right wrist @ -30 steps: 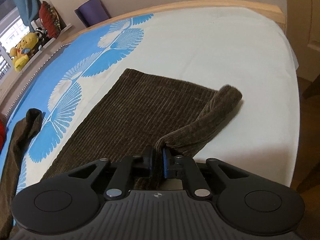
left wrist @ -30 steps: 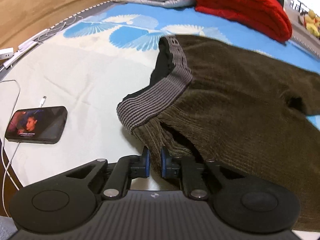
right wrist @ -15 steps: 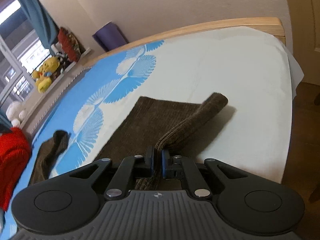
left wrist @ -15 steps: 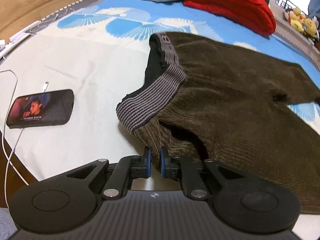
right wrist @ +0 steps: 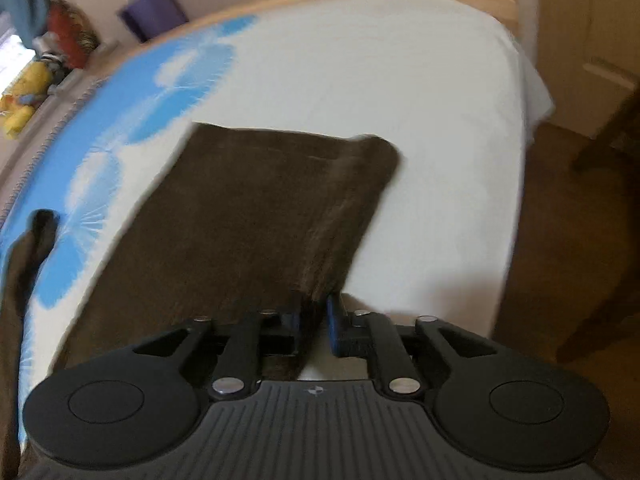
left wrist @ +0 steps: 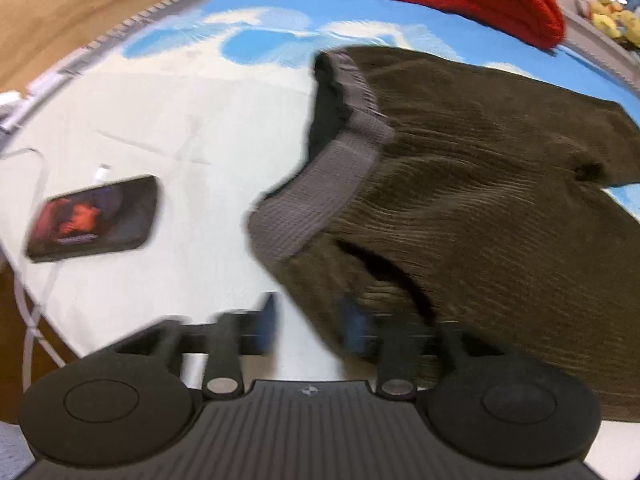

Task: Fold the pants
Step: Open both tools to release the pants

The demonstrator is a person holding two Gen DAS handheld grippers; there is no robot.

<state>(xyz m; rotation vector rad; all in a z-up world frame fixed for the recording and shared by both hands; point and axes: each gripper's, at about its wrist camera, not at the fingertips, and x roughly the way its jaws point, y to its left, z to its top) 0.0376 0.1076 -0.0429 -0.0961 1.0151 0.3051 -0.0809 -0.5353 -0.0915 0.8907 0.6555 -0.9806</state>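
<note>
Left wrist view: left gripper spread, dark brown corduroy pants beside it. Right gripper slightly parted, pant fabric between fingers.

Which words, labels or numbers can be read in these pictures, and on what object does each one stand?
No text can be read.
Phone screen: a line of caption, too blurred to read.
Pants waistband: any lettering is lost in the blur.
Left gripper and right gripper bodies: only a small round emblem, no letters.
</note>
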